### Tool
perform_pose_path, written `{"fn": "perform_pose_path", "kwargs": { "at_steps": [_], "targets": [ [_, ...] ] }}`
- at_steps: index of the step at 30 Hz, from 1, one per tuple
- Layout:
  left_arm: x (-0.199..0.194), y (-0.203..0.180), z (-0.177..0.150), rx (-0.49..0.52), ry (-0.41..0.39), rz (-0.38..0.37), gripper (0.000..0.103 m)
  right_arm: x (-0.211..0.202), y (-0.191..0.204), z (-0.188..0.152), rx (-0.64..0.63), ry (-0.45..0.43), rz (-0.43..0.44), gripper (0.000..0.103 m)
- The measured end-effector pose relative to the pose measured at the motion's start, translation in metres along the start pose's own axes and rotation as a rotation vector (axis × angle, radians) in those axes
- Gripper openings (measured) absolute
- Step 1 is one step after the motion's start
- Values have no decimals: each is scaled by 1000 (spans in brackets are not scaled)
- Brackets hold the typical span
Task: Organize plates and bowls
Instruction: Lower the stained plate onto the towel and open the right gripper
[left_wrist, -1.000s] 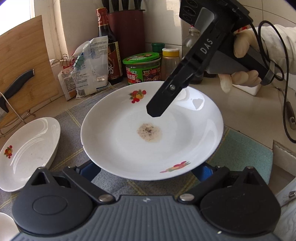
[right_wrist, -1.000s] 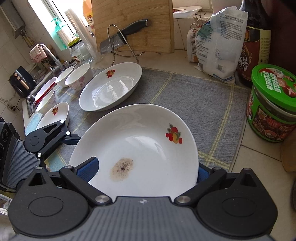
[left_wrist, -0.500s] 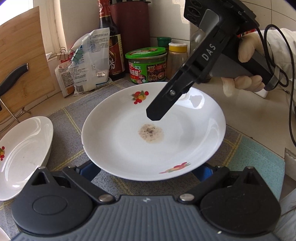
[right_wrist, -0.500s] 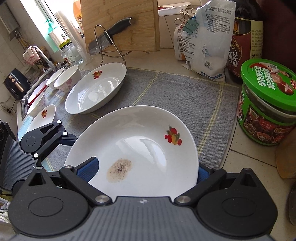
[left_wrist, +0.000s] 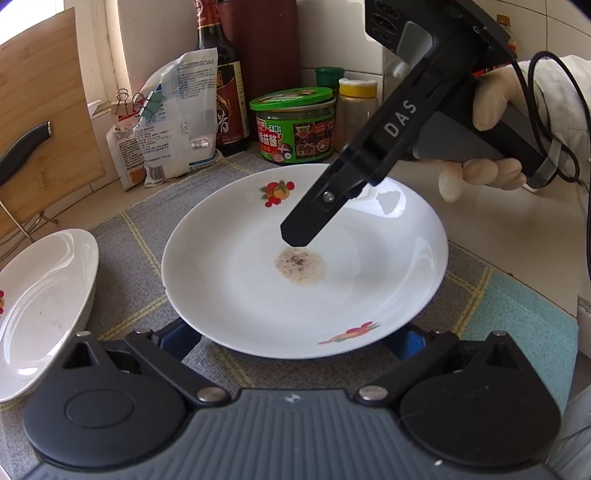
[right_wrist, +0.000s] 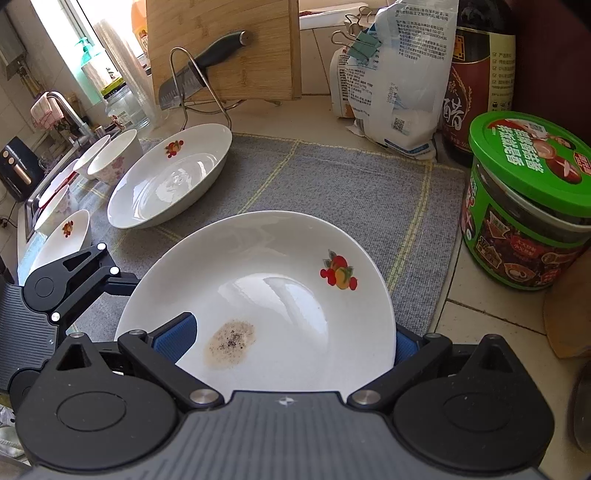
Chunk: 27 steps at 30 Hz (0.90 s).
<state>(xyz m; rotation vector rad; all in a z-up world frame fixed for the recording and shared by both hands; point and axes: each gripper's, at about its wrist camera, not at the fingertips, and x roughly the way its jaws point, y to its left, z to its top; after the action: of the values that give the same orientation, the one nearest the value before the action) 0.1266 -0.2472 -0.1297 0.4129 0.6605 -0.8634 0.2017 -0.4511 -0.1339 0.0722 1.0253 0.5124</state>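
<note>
The soiled plate (right_wrist: 280, 295) is gripped at its rim by the right tool (right_wrist: 284, 343). The left tool (left_wrist: 291, 343) is seen spread wide beneath the plate's edge.

On the grey woven mat (right_wrist: 332, 192), the round white fruit-printed plate (right_wrist: 280, 295) lies right of the oval white dish (right_wrist: 166, 181); the green-lidded jar (right_wrist: 524, 206) stands right of the mat.

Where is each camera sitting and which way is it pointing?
Left wrist: on the left gripper, facing the soiled plate and back-wall jars; shows the right gripper and gloved right hand.
Right wrist: on the right gripper, facing across the plate toward the cutting board; shows the left gripper's linkage.
Shared: plate, green-lidded jar, grey mat.
</note>
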Motion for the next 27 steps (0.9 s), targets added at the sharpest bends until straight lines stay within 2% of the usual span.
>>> {"fn": "perform_pose_path", "kwargs": {
  "at_steps": [3, 12, 18, 22, 27],
  "targets": [
    [-1, 1, -1, -10, 8, -19, 103, 0, -1, -1, 14, -10, -9, 103],
    [-16, 4, -11, -64, 21, -1, 102, -19, 10, -4, -32, -32, -117, 103],
    [-36, 3, -12, -103, 18, 38, 102, -42, 31, 3, -63, -92, -181, 103],
    [-57, 3, -10, -161, 0, 66, 102, -51, 55, 7, -102, -129, -173, 103],
    [-83, 2, -10, -219, 19, 138, 102, -49, 87, 11, -139, -148, -172, 103]
  ]
}}
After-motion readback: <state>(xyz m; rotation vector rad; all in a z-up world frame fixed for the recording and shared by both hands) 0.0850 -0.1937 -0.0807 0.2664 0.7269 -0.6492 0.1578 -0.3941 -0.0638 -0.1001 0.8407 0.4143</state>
